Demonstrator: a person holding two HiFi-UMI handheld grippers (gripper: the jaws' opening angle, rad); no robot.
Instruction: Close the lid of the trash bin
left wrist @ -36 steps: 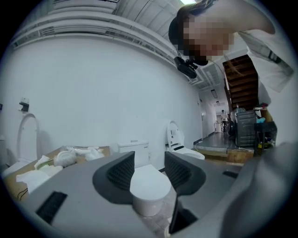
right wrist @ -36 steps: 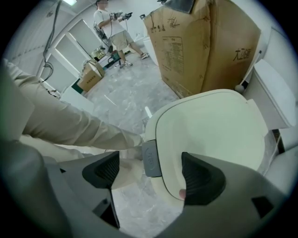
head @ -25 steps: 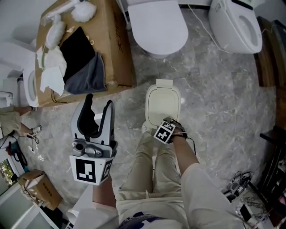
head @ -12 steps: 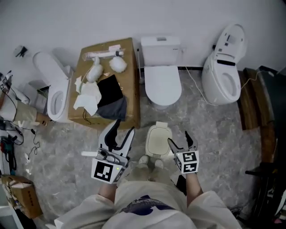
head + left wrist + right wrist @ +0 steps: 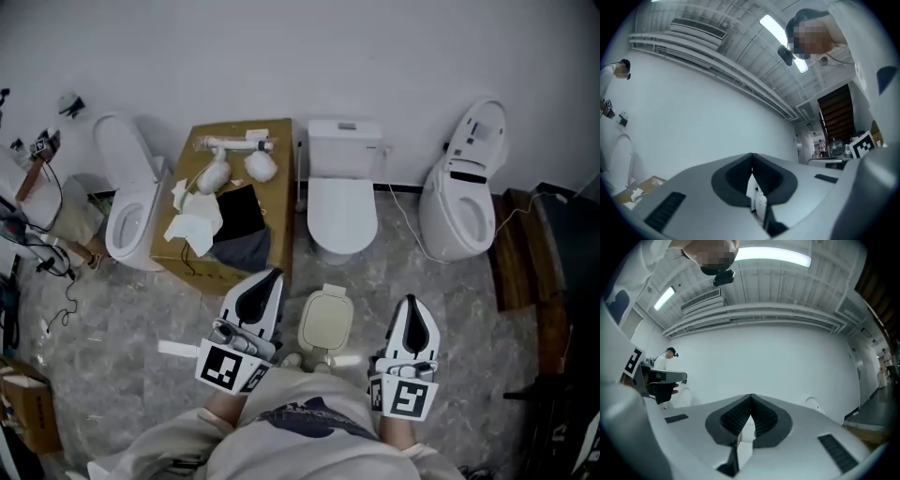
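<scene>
The small cream trash bin [image 5: 326, 319] stands on the marbled floor just ahead of the person's feet, its lid lying flat on top. My left gripper [image 5: 269, 277] is held up to the left of the bin, well above it. Its jaws are closing; the tips [image 5: 751, 157] meet with nothing between them. My right gripper [image 5: 412, 304] is raised to the right of the bin, shut and empty, its ribbed pads [image 5: 740, 414] pressed together. Both grippers point at the white wall, and neither touches the bin.
Against the wall stand a white toilet [image 5: 341, 202], a second one with its seat raised [image 5: 464, 202] and a third at the left [image 5: 131, 202]. A cardboard box [image 5: 272, 178] holds rags and cloths. Dark wooden boards [image 5: 520, 262] lie at the right.
The view has pulled up and back from the bin. The right gripper left the bin's lid and rose. Both grippers lifted to point at the wall, and their open jaws came together.
</scene>
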